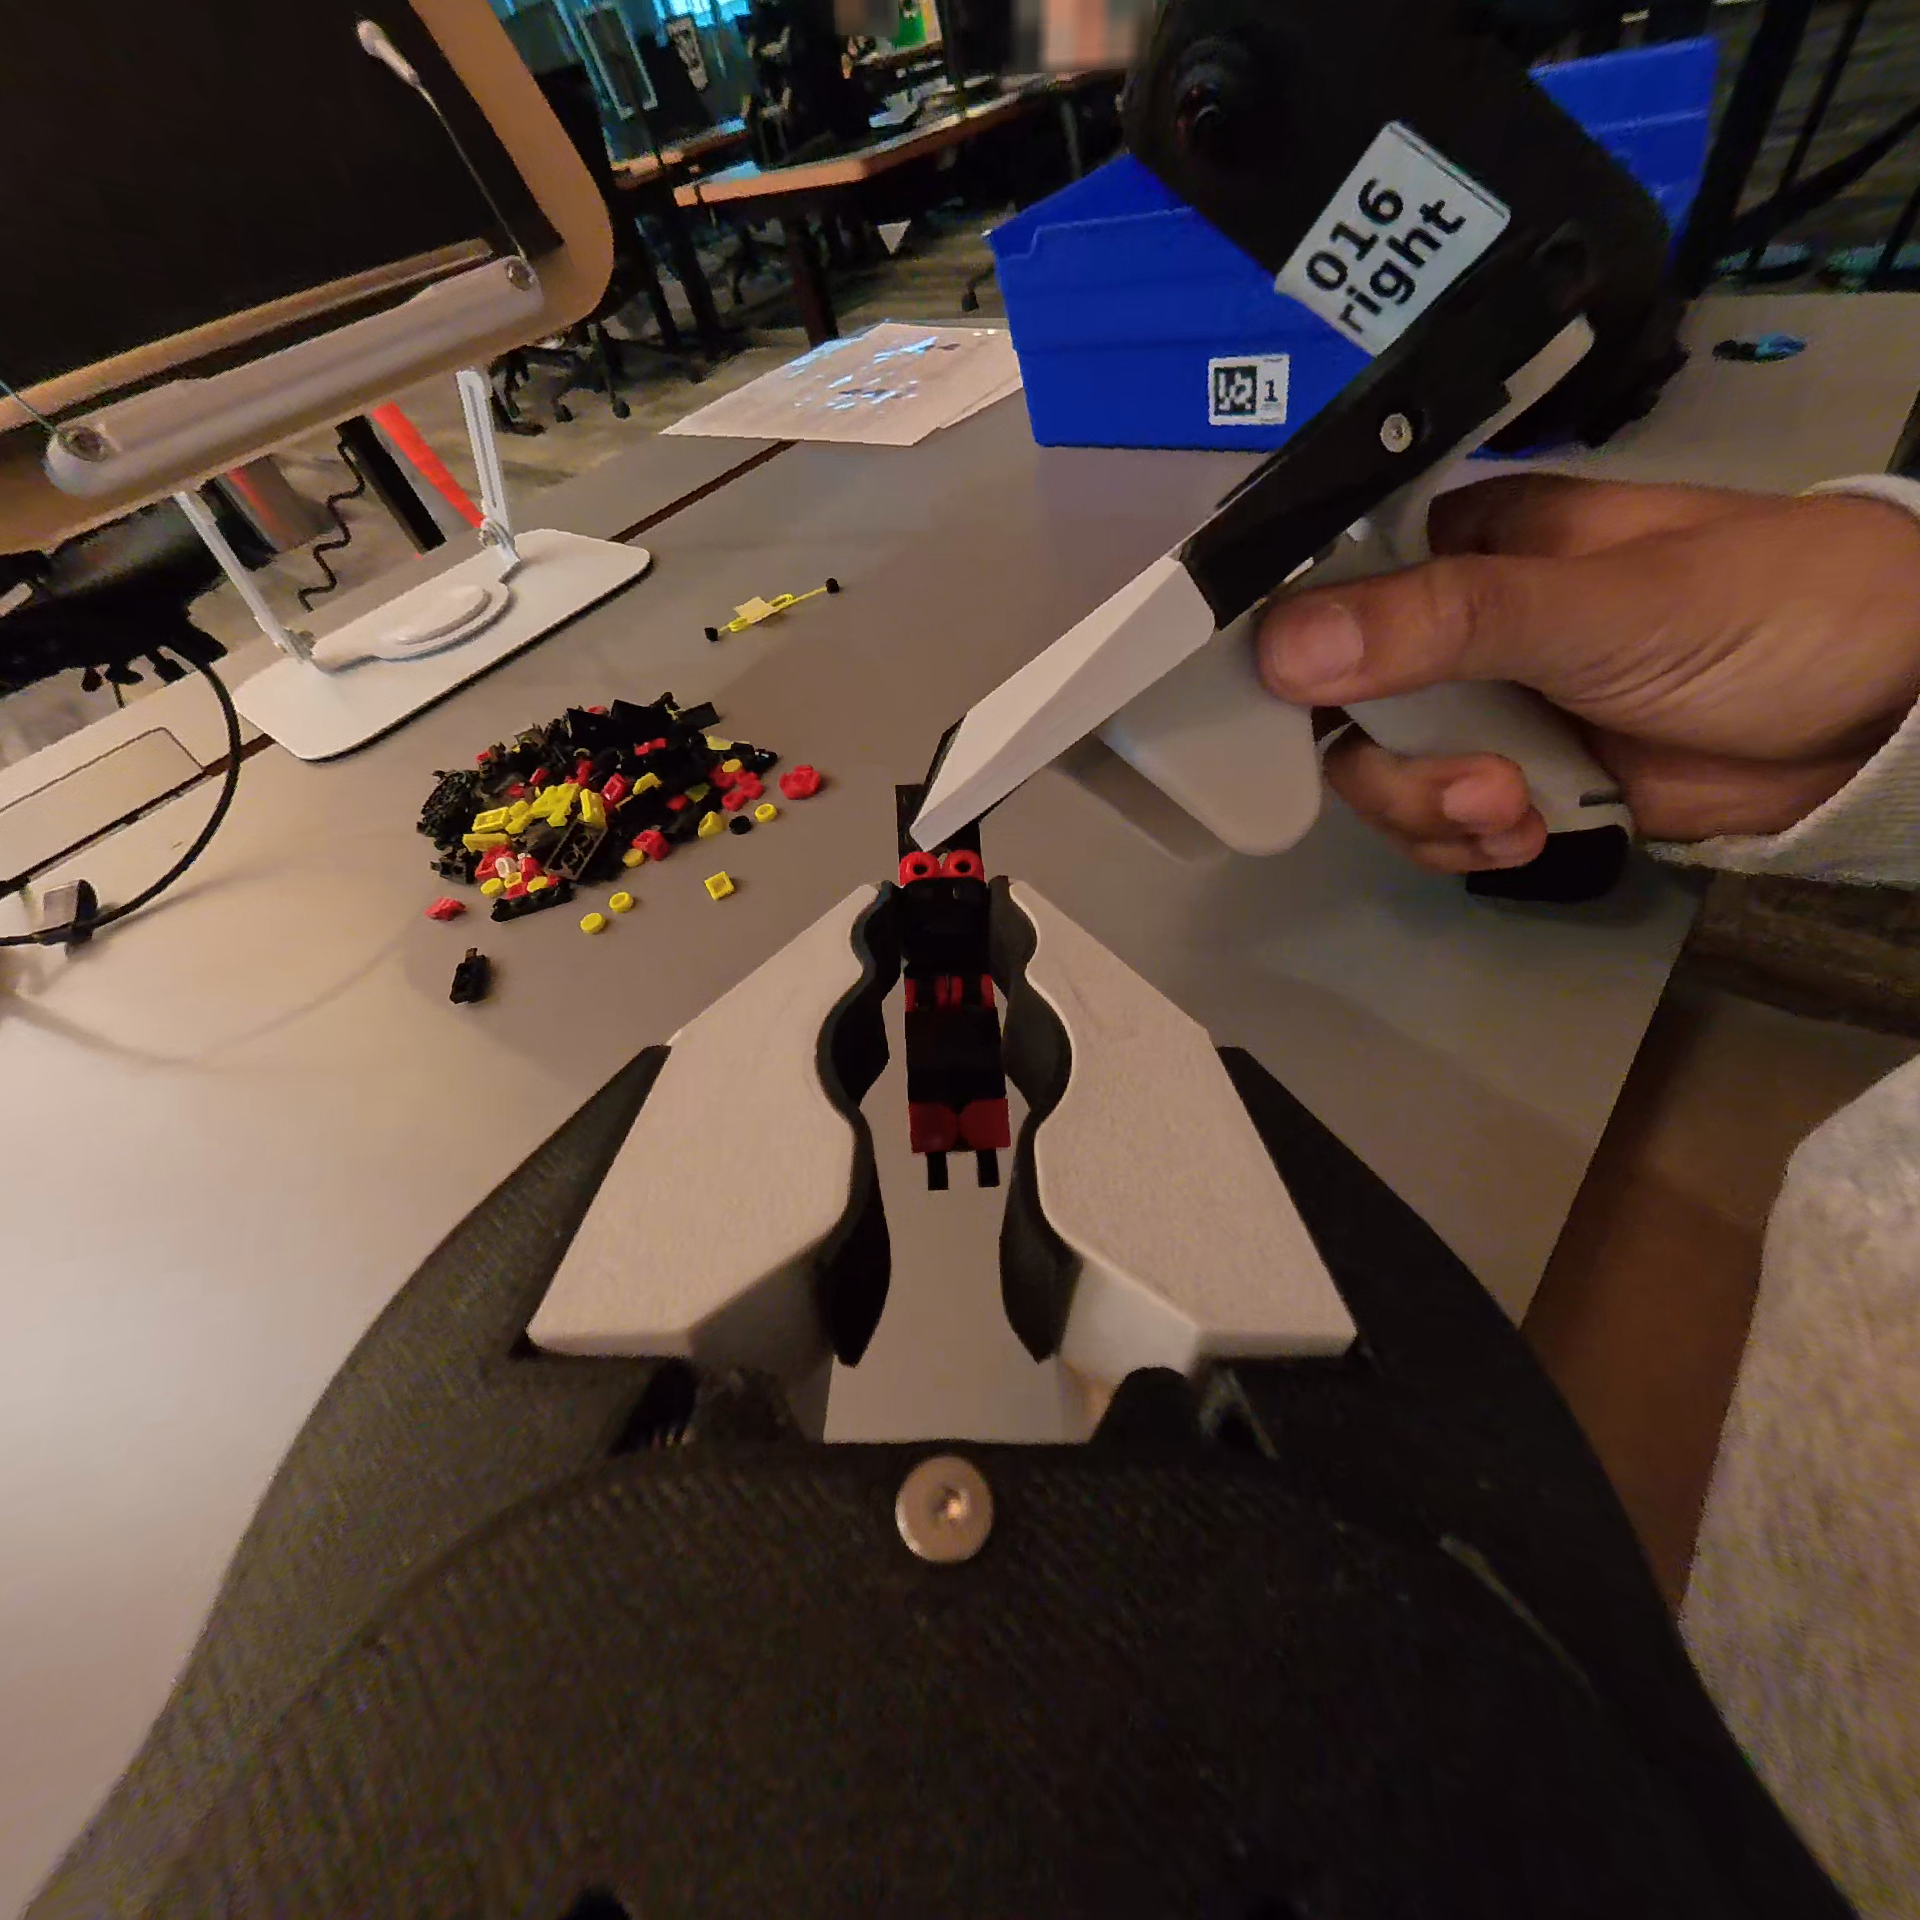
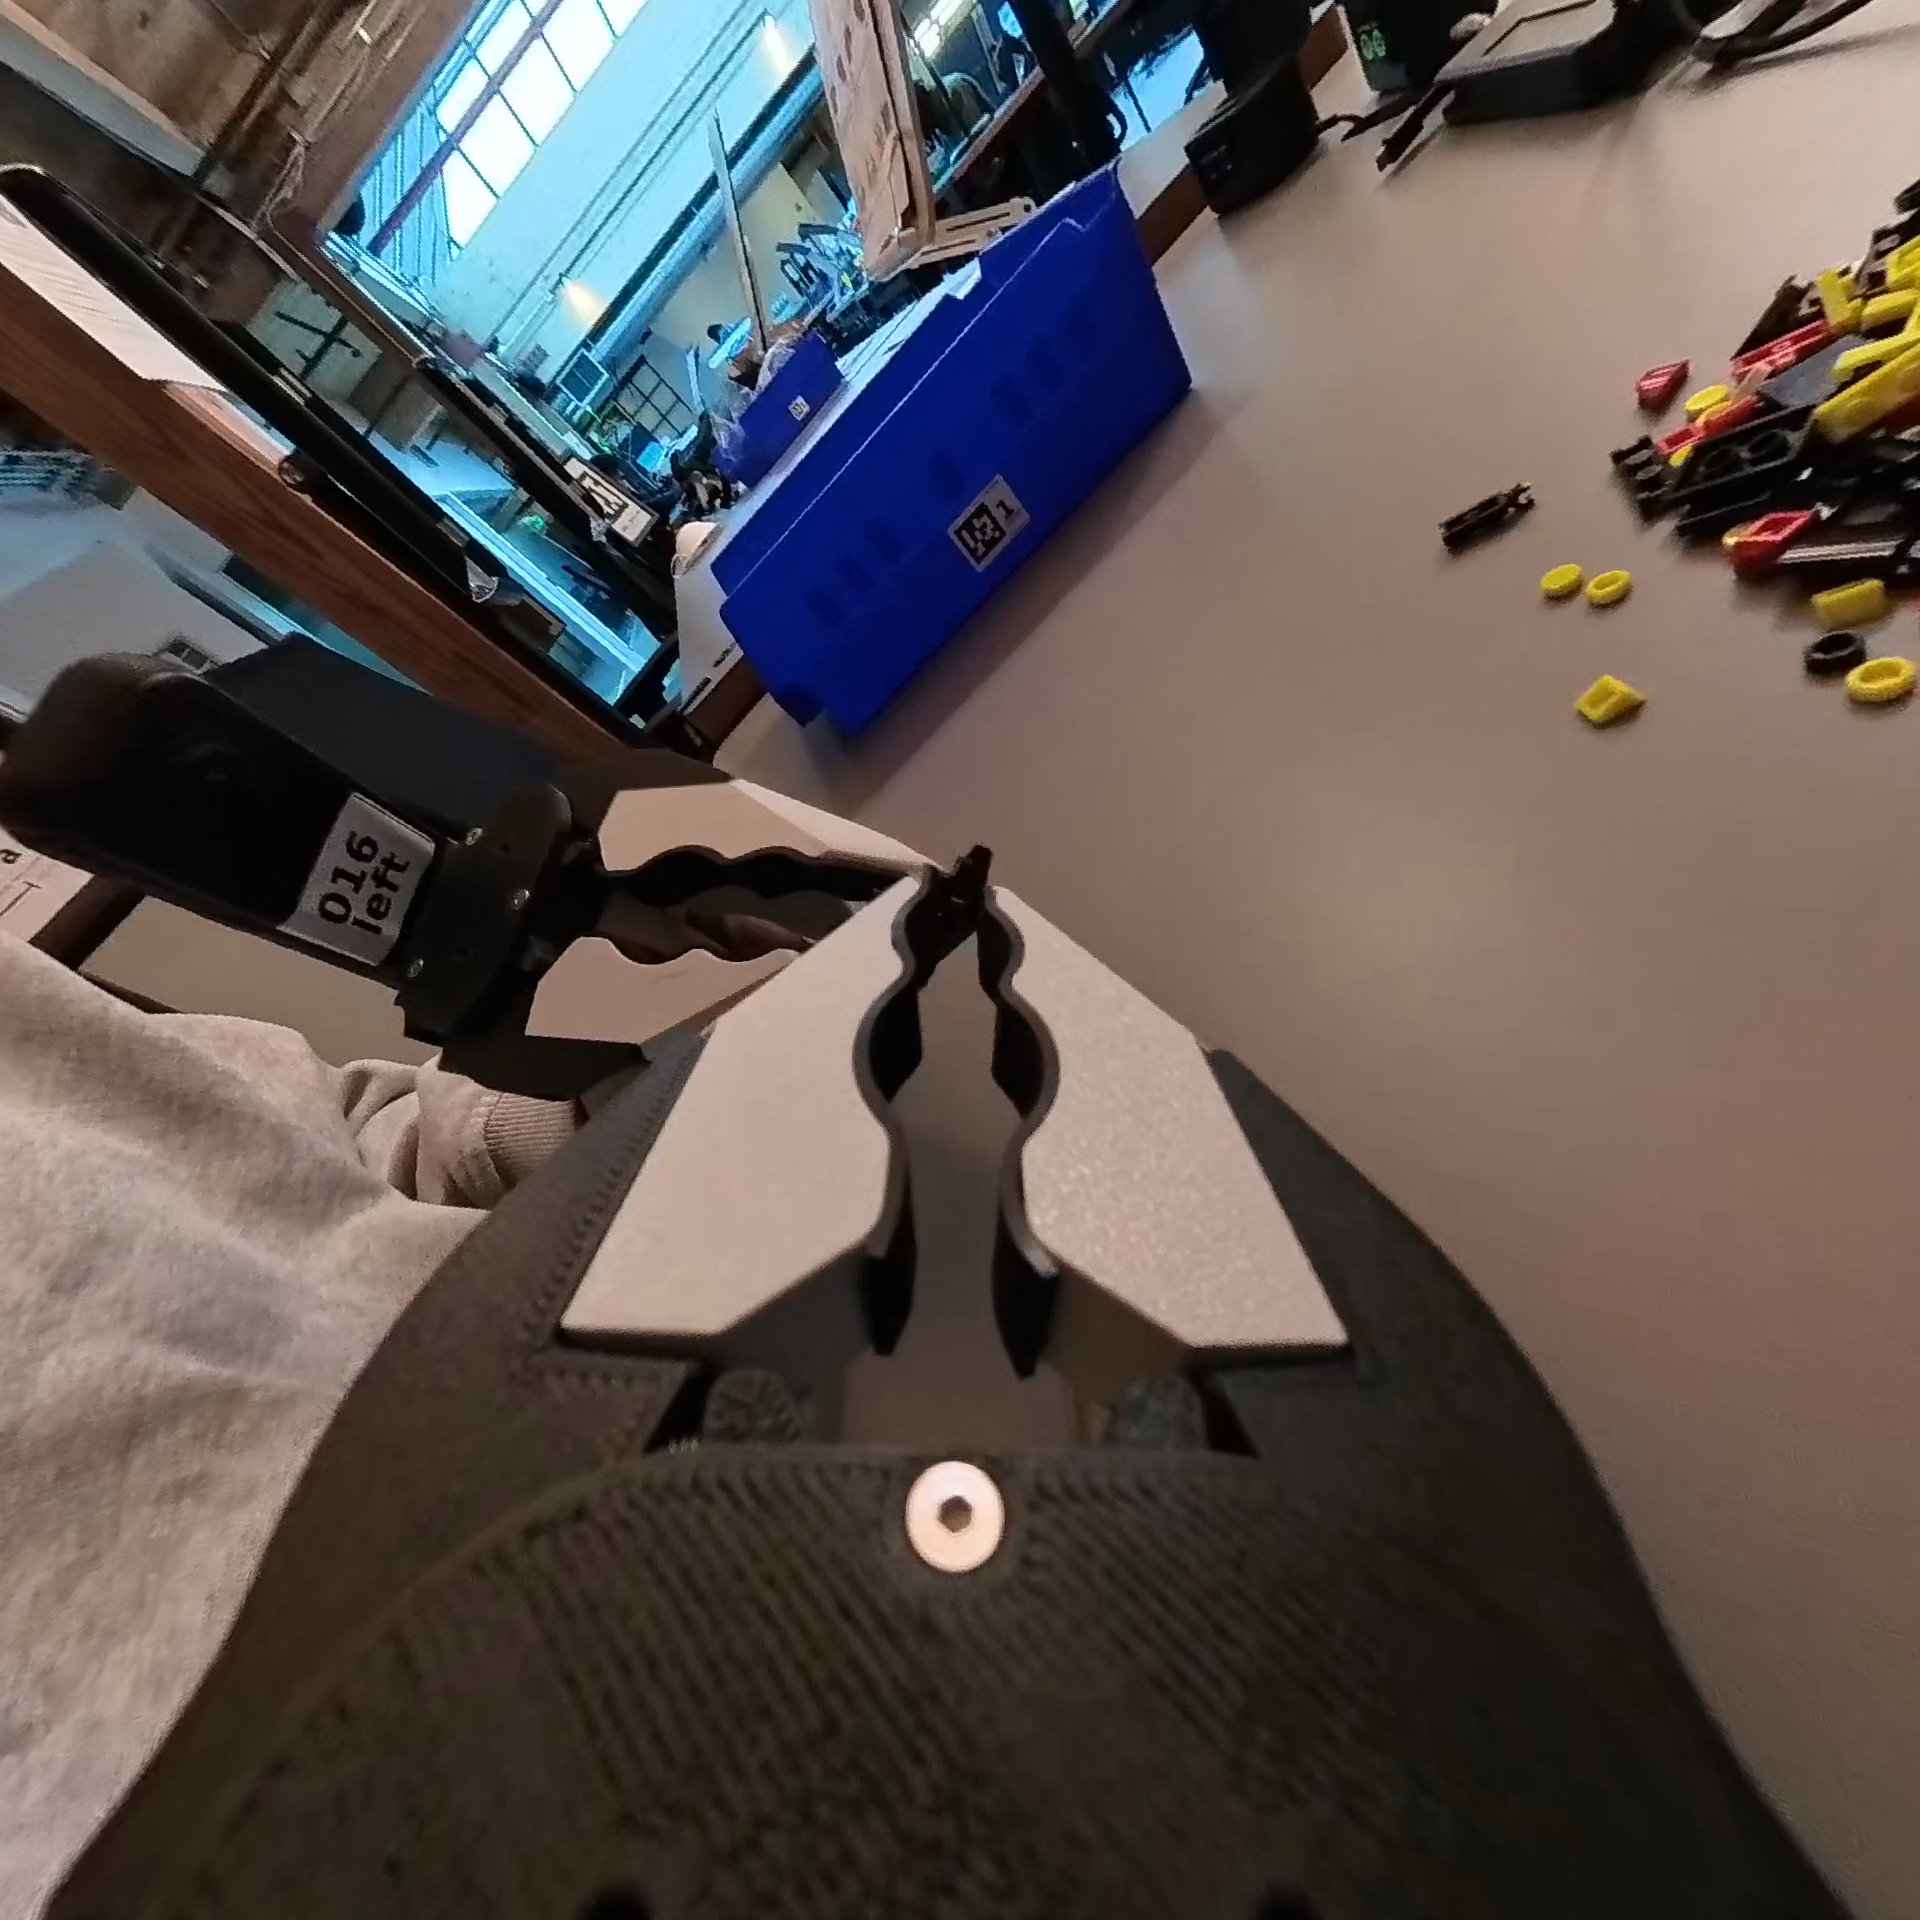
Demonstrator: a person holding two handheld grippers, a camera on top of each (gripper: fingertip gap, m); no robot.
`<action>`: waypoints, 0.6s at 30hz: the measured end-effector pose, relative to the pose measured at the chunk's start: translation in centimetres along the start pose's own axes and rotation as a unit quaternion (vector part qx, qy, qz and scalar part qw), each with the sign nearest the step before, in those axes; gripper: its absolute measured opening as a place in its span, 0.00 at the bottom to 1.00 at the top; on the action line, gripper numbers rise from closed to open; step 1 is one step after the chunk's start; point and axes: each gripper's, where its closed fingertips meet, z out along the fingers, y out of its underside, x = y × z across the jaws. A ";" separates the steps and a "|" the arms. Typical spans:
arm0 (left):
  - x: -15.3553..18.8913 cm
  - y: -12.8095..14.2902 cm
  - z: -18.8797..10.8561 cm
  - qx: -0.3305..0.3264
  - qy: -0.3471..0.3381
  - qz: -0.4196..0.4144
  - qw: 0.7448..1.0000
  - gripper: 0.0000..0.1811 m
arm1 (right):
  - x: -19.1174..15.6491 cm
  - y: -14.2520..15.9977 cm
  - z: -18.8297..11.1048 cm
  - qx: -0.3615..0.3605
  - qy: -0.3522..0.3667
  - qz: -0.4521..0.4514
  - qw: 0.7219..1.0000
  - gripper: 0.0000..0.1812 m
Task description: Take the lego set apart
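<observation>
My left gripper (image 1: 943,904) is shut on a small black-and-red lego assembly (image 1: 951,1039) and holds it lengthwise between its fingers, above the grey table (image 1: 1351,987). The right gripper (image 1: 928,821) comes in from the upper right, held by a hand (image 1: 1621,665). It is shut on a thin black piece (image 1: 906,805) at the far end of the assembly, beyond two red studs (image 1: 940,865). In the right wrist view the right gripper (image 2: 958,888) pinches that black piece (image 2: 966,868) at its tips. The left gripper (image 2: 852,894) meets it from the left.
A pile of loose black, red and yellow bricks (image 1: 613,800) lies left of the grippers and also shows in the right wrist view (image 2: 1818,416). A blue bin (image 1: 1143,312) stands at the back. A monitor stand (image 1: 447,613), a yellow axle piece (image 1: 769,611) and a paper sheet (image 1: 862,384) lie farther back. My left and right fingertips are right by each other.
</observation>
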 end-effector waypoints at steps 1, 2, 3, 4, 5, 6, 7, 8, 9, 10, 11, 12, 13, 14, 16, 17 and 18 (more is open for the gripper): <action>0.0 0.0 0.0 0.000 0.001 -0.002 1.000 0.08 | 0.1 0.1 0.0 -0.002 0.001 0.005 1.000 0.03; 0.1 0.1 0.1 0.001 0.002 -0.002 1.000 0.08 | 0.1 0.1 0.0 -0.003 0.000 0.011 1.000 0.03; 0.1 0.1 0.1 0.004 0.001 0.000 1.000 0.07 | 0.2 0.2 0.0 -0.004 -0.002 0.017 1.000 0.03; 0.1 0.1 0.1 0.004 0.001 0.000 1.000 0.08 | 0.3 0.3 0.0 -0.005 -0.002 0.022 1.000 0.03; 0.1 0.2 0.1 0.004 0.002 -0.001 1.000 0.08 | 0.3 0.3 0.0 -0.007 -0.003 0.025 1.000 0.03; 0.1 0.1 0.1 0.010 0.003 -0.006 1.000 0.07 | 0.3 0.3 0.0 -0.005 -0.009 0.034 0.999 0.03; 0.1 -0.1 0.0 0.017 0.004 -0.009 1.000 0.08 | 0.2 0.2 0.0 -0.001 -0.021 0.051 0.998 0.03; 0.1 -0.1 0.0 0.019 0.005 -0.012 1.000 0.07 | 0.3 0.3 0.0 0.001 -0.031 0.068 0.997 0.03; 0.1 -0.2 0.1 0.020 0.006 -0.011 1.000 0.08 | 0.3 0.3 -0.1 0.004 -0.039 0.079 0.996 0.03; 0.1 -0.3 0.0 0.024 0.005 -0.010 1.000 0.07 | 0.3 0.3 -0.1 0.006 -0.045 0.088 0.995 0.03; 0.1 -0.3 0.0 0.025 0.005 -0.012 1.000 0.08 | 0.3 0.3 -0.1 0.005 -0.049 0.094 0.994 0.03; 0.1 -0.4 0.0 0.029 0.004 -0.013 0.999 0.07 | 0.2 0.3 -0.1 0.007 -0.054 0.099 0.994 0.03; 0.1 -0.5 -0.1 0.033 0.005 -0.014 0.999 0.08 | 0.2 0.3 -0.1 0.008 -0.056 0.103 0.993 0.03; 0.1 -0.5 -0.1 0.033 0.005 -0.014 0.999 0.08 | 0.2 0.3 0.0 0.008 -0.056 0.103 0.993 0.03; 0.6 -1.6 -0.5 0.070 0.024 -0.016 0.997 0.09 | 2.1 1.2 0.1 -0.012 0.003 0.108 0.994 0.02; 1.0 -4.4 -2.0 0.143 0.038 -0.039 0.988 0.09 | 4.0 2.1 -0.1 -0.034 0.055 0.102 0.993 0.01; 1.4 -5.6 -2.3 0.145 0.044 -0.039 0.988 0.09 | 3.7 1.7 -0.3 -0.021 0.030 0.122 0.992 0.01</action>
